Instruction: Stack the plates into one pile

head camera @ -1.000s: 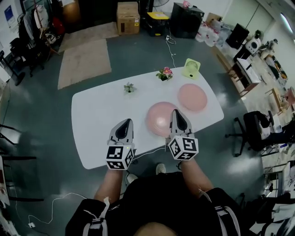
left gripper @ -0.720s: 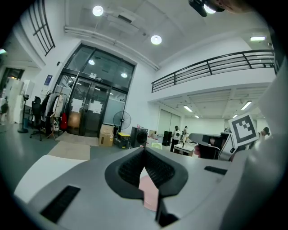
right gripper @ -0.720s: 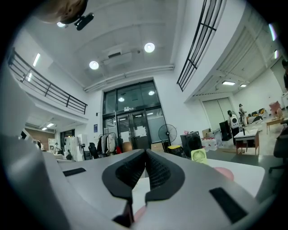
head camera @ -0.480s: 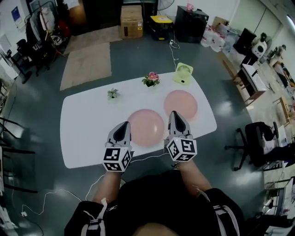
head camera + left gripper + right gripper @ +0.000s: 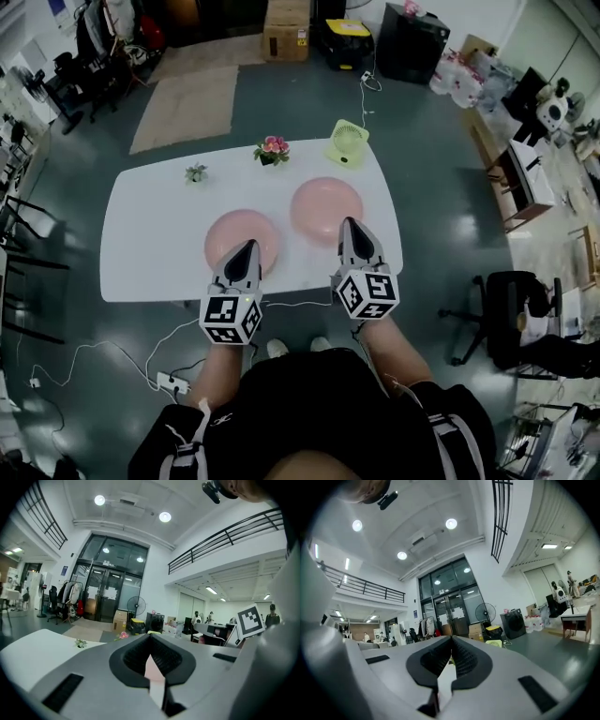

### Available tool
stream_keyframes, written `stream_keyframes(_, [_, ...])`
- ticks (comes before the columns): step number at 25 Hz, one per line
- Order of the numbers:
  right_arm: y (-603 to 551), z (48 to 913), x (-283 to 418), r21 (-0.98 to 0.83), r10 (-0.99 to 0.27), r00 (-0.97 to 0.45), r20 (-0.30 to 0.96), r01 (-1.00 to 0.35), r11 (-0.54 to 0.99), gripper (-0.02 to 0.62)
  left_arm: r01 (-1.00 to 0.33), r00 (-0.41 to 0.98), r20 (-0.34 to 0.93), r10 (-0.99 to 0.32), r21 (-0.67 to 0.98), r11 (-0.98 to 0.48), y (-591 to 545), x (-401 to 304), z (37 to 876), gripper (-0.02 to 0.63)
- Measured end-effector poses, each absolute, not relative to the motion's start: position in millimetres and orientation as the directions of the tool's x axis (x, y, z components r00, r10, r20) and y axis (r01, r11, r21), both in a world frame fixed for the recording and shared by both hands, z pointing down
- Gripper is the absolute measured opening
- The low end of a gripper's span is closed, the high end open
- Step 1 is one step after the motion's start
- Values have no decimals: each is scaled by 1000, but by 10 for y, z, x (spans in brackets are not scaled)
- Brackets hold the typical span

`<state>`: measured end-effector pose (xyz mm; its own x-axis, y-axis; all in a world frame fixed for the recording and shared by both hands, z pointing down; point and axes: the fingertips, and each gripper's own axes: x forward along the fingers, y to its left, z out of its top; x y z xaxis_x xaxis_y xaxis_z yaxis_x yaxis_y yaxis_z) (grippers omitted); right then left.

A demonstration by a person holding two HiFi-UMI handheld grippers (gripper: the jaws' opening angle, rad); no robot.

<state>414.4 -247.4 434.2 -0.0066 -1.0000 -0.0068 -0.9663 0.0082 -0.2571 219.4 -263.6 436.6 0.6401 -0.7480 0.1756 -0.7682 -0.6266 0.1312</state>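
Two pink plates lie apart and unstacked on the white table: the near plate, and the far plate at its two o'clock. The left gripper and right gripper, both clenched and empty, hover at six o'clock of one plate each, probably lining up. Only the head view shows both plates. The left gripper view catches just a pink sliver beyond its closed jaws.

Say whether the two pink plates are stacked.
Not stacked: the nearer pink plate and farther pink plate lie side by side on the white table, apart.
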Motion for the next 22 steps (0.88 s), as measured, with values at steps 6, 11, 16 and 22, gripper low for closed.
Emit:
stream_keyframes(6, [-2280,4440,4164,-269,-998,-63,-15,-961,65,14,-793,610,159,-777,105,-601,-2383,2322,4359,12])
stream_keyframes(11, [-2223,4409,4085,-201,-989,-144,-44,-968,150,161,-809,587,154,-795,87,-581,-2258,2307,4325,12])
stream_keyframes(16, [-2257,4619,3993,-99,-981,-191,26,-977,187,161,-829,560,155,-814,86,-553,-2164,2210,4308,12])
stream_keyframes(22, [-2451,5351,3783,3,-918,-298,262,-951,310,164,-860,510,175,-842,94,-502,-2085,1980,4432,12])
